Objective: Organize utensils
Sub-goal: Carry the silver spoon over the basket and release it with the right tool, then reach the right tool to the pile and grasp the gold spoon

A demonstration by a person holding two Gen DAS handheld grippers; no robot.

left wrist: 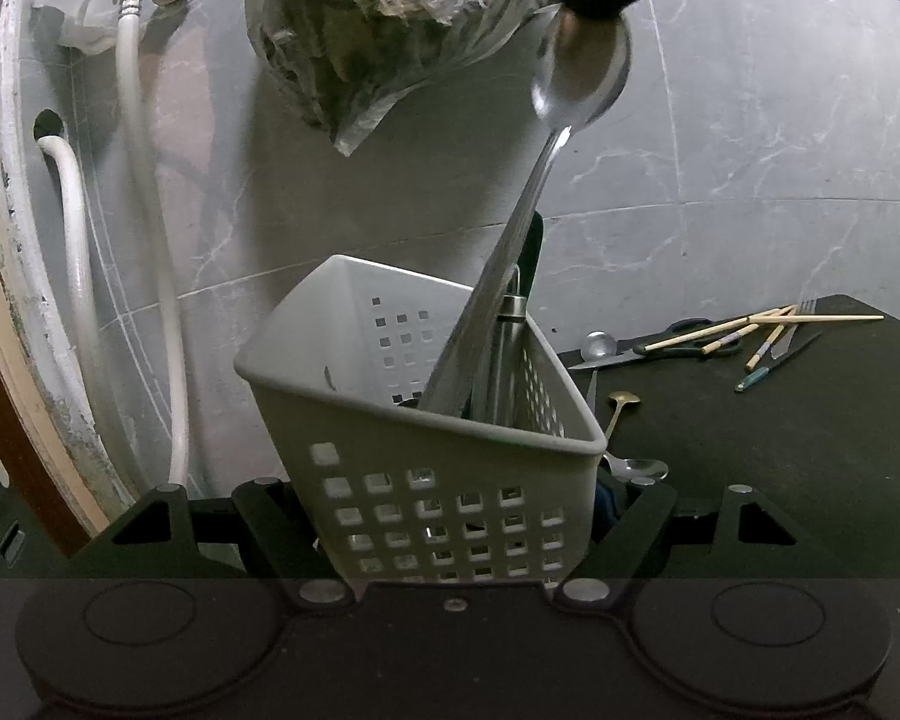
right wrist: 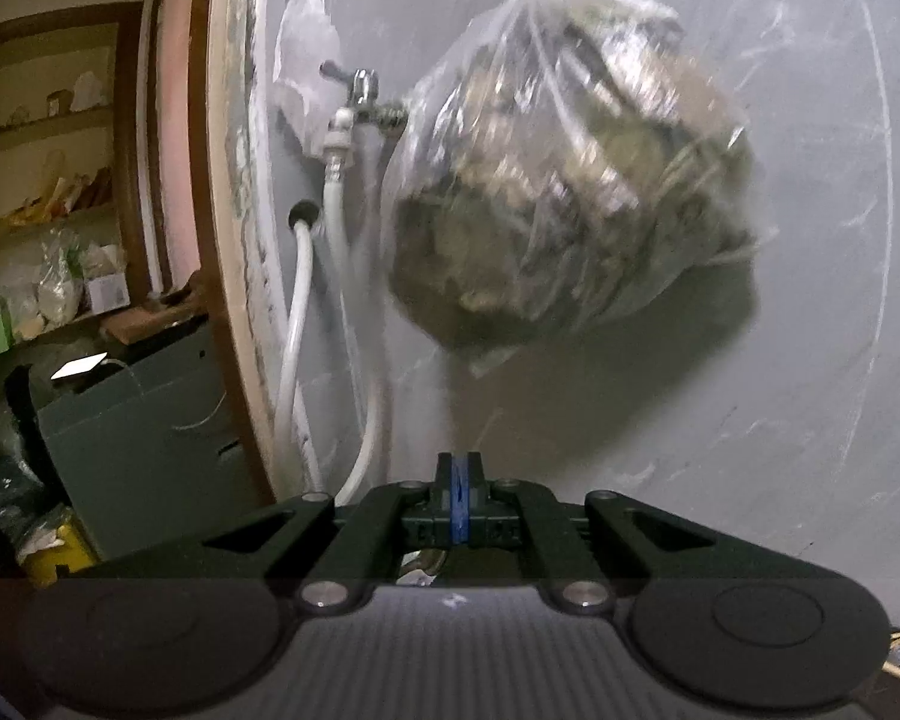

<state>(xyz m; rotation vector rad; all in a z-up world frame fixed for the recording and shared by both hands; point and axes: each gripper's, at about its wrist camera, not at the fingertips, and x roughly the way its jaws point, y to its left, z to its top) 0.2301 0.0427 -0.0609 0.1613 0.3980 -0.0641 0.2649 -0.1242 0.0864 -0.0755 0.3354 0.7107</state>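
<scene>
Basket, beside worktop's left edge: clamped by left gripper. Ladle, handle inside: right gripper clenched by bowl; best seated gently, basket steadied.

grey perforated basket, silver ladle, black mat

Black gripper linkages, silver screws, blue pads

Steel ladle leans in the tilted grey basket (perforated walls).
</scene>
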